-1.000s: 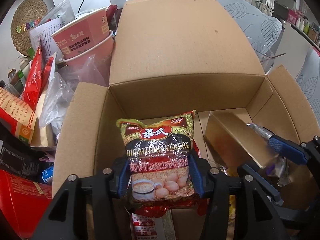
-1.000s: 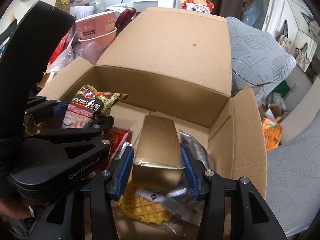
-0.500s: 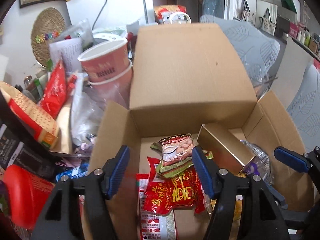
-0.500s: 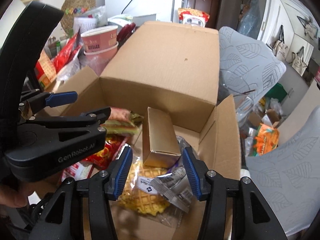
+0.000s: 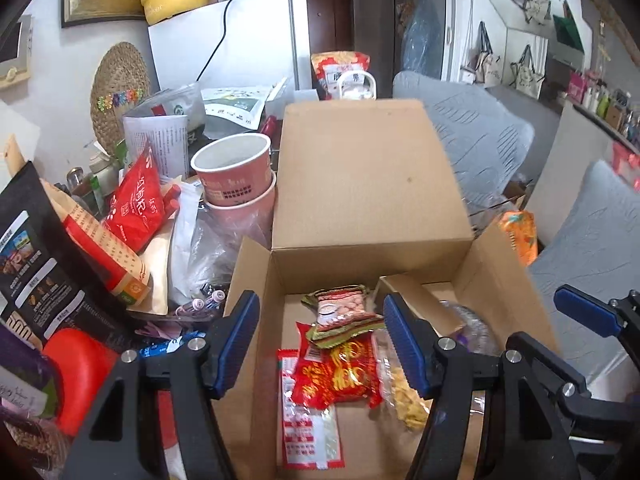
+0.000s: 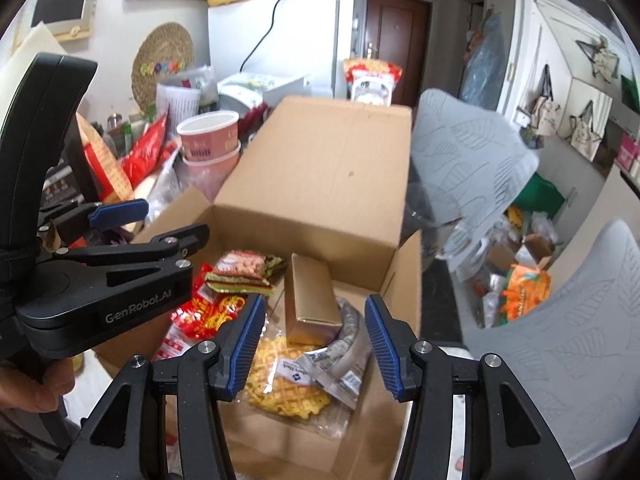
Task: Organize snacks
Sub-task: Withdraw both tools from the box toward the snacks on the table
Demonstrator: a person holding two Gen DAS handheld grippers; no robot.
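An open cardboard box (image 5: 372, 200) holds the snacks. A cereal bag (image 5: 344, 312) lies on a red packet (image 5: 344, 372) at its left, and a gold carton (image 6: 312, 300) lies at its right over a waffle bag (image 6: 288, 384). My left gripper (image 5: 320, 312) hangs open above the box's near left side, with nothing between its blue pads. My right gripper (image 6: 315, 312) is open above the gold carton and apart from it. In the right wrist view the left gripper (image 6: 176, 218) shows at the left, held by a hand (image 6: 32, 388).
Left of the box is a crowded pile: stacked pink paper cups (image 5: 236, 176), a red bag (image 5: 136, 208), a black pouch (image 5: 32, 264) and papers. Grey leaf-patterned chairs (image 5: 480, 140) stand to the right, with an orange packet (image 5: 520, 236) beside the box. A white fridge (image 5: 240, 48) stands behind.
The left gripper let go of the cereal bag, which now lies on the red packet. The right gripper released the gold carton. Both grippers rose and drew back from the box.
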